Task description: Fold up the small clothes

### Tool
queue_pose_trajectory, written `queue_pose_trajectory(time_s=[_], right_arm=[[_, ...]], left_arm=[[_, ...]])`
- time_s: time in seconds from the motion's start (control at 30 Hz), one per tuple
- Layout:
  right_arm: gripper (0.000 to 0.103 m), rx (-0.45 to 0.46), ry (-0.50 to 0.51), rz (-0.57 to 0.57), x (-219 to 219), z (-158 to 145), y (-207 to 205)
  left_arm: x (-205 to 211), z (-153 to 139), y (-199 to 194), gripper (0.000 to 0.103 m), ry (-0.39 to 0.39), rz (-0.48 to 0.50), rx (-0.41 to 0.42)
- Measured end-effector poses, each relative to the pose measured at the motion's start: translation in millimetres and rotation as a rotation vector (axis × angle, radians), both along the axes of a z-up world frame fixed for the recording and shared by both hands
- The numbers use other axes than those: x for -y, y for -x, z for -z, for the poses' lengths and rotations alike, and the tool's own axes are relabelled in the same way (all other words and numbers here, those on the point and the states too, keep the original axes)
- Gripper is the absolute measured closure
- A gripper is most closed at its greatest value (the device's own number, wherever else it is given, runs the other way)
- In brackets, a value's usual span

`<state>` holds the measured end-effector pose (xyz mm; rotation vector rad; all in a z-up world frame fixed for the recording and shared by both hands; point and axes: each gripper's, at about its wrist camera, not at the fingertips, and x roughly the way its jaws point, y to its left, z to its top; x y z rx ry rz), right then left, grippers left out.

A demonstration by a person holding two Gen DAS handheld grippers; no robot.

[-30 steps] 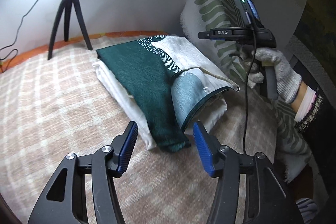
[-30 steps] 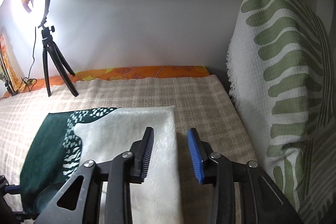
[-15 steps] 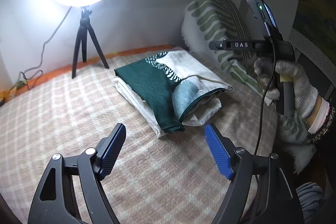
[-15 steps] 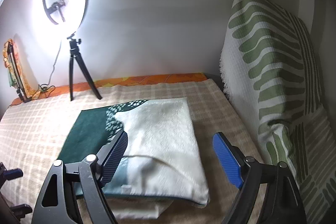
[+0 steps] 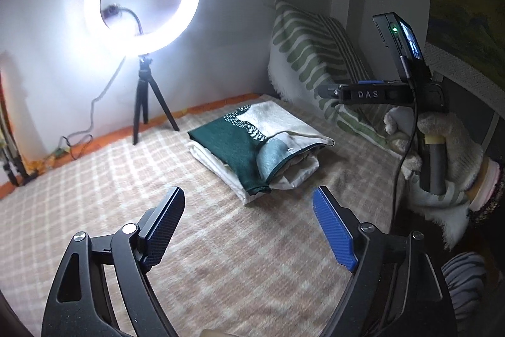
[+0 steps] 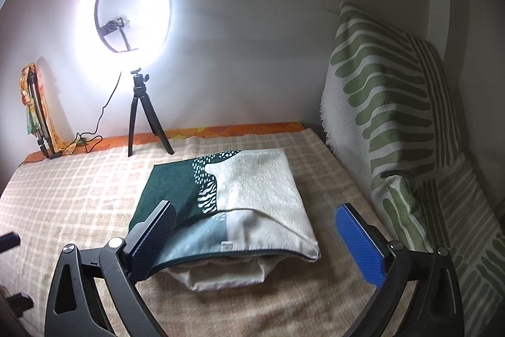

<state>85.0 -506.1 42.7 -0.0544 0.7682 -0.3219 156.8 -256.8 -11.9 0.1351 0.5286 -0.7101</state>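
Observation:
A folded green, white and pale blue cloth (image 5: 252,144) (image 6: 227,204) lies on the checked beige blanket (image 5: 94,179), on top of a folded white piece (image 5: 221,171) (image 6: 227,275). My left gripper (image 5: 249,226) hovers in front of the stack, well short of it, its jaws still opening with nothing between them. My right gripper (image 6: 255,239) hangs above the stack's near edge, its jaws opening wide, its pads off the cloth. In the left wrist view a gloved hand (image 5: 442,147) holds the right gripper's body (image 5: 388,92) at the right.
A lit ring light on a black tripod (image 5: 143,93) (image 6: 139,116) stands at the back by the wall, its cable trailing left. A green-and-white patterned pillow (image 5: 315,59) (image 6: 394,131) leans at the right. A second stand (image 6: 38,116) leans far left.
Both grippers have pulled back and up from the folded stack while their jaws opened wide. The stack now looks smaller and lies untouched, and the ring light has come into view.

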Motion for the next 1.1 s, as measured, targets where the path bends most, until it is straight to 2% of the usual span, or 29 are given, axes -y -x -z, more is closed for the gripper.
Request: queue_pose_trajectory(time_s=[0.2,0.33,0.63,0.83,0.93,1.1], right_arm=[[0.000,0.015,0.033,0.032,-33.3,-7.5,22.8],[0.000,0.041,0.039,0.058,-53.6,-6.6,35.8],[0.000,0.090,0.043,0.123,-90.9,4.4,54.1],[0.000,0.112,-0.007,0.160,-101.1,16.4,59.1],[0.000,0.107,0.001,0.159,-108.0,22.7,59.2],[0.000,0.112,0.028,0.157,-116.5,28.4,61.5]], left_arm=[[-17.7,-9.4,21.0,0.003,-0.027,-0.015,0.085],[-31.2,-13.0,29.8,0.001,-0.023,-0.021,0.105],[-59.0,-6.6,34.3,0.001,-0.052,-0.060,0.083],[-75.2,2.2,29.2,0.001,-0.046,-0.088,0.069],[-83.4,4.4,25.3,0.001,-0.021,-0.111,0.065],[-87.8,8.1,22.2,0.001,-0.027,-0.115,0.059]])
